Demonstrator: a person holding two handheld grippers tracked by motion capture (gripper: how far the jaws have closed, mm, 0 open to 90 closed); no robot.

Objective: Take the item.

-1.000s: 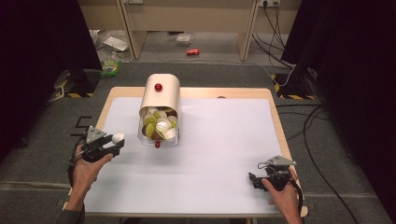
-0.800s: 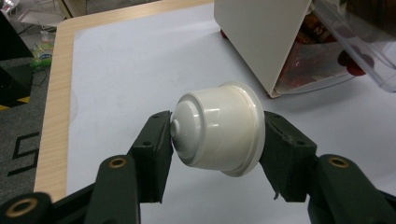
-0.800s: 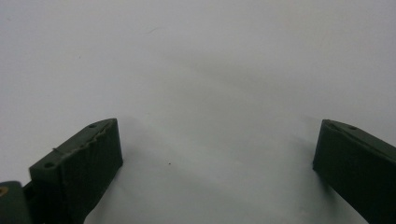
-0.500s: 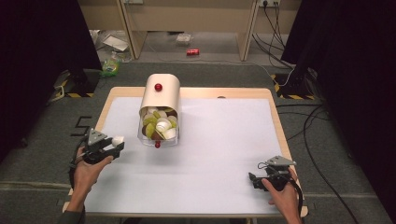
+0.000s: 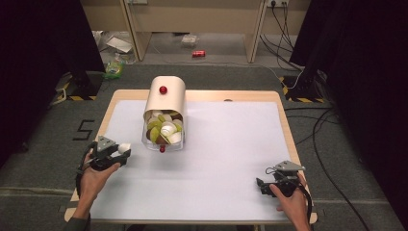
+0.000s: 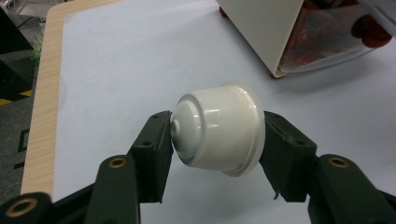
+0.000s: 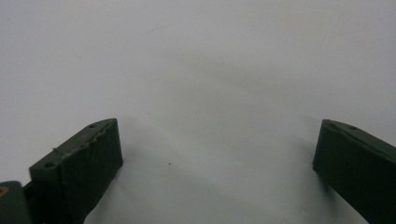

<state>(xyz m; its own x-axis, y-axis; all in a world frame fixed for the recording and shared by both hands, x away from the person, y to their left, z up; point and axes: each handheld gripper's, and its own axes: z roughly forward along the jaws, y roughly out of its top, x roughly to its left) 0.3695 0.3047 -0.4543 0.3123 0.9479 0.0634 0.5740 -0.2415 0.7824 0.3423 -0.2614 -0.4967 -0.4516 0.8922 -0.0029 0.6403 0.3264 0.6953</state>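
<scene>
A small white bowl (image 6: pixel 219 130) lies on its side between the two black jaws of my left gripper (image 6: pixel 215 140), which is shut on it just above the white table sheet (image 5: pixel 221 144). In the high view that left gripper (image 5: pixel 118 153) is at the table's near left, with the white bowl (image 5: pixel 124 147) at its tip. A cream, round-topped bin (image 5: pixel 166 103) with a red knob lies tipped at the back middle, its clear open end showing several white, green and brown dishes. My right gripper (image 5: pixel 262 184) rests at the near right, open over bare sheet (image 7: pixel 196 70), nothing between its jaws.
The wooden table edge (image 5: pixel 108 113) frames the sheet. A loose red knob (image 5: pixel 162 149) sits at the bin's mouth. Beyond the table are a dark floor, cables (image 5: pixel 317 125), a red can (image 5: pixel 198 54) and litter.
The left gripper with the white bowl has drifted slightly toward the near edge. The right gripper has stayed put.
</scene>
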